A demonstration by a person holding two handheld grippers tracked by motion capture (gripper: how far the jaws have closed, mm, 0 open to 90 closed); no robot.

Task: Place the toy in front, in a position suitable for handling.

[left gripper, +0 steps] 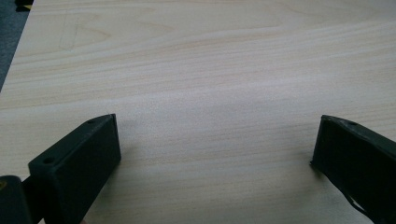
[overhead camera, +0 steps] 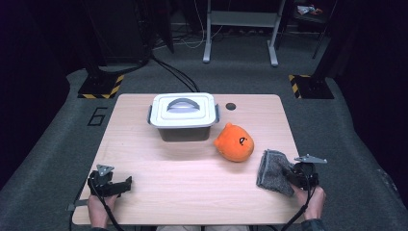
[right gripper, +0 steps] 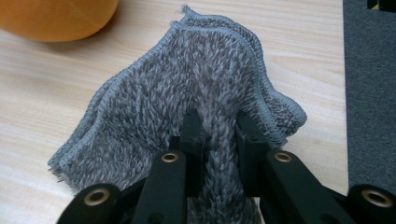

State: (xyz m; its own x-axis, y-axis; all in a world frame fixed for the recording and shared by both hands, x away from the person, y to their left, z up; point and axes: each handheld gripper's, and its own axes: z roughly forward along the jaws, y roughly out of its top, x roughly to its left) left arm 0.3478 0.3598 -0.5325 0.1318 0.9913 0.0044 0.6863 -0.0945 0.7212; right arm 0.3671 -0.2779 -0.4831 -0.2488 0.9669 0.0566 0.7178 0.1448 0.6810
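A grey fuzzy cloth point(overhead camera: 272, 169) lies folded near the table's right edge, and my right gripper point(overhead camera: 292, 174) is shut on its near end. In the right gripper view the cloth point(right gripper: 187, 88) bunches up between the two black fingers point(right gripper: 192, 135). An orange plush toy point(overhead camera: 234, 142) sits just left of the cloth, apart from it; the toy's edge point(right gripper: 56, 18) is at the top left. My left gripper point(overhead camera: 126, 184) rests low at the table's front left, open, with bare wood between its fingers point(left gripper: 79, 163).
A white-lidded grey box point(overhead camera: 183, 115) with a grey handle stands at the table's back middle. A dark round hole point(overhead camera: 231, 106) is in the tabletop to its right. The table's right edge point(right gripper: 343, 93) is close beside the cloth, with grey carpet beyond.
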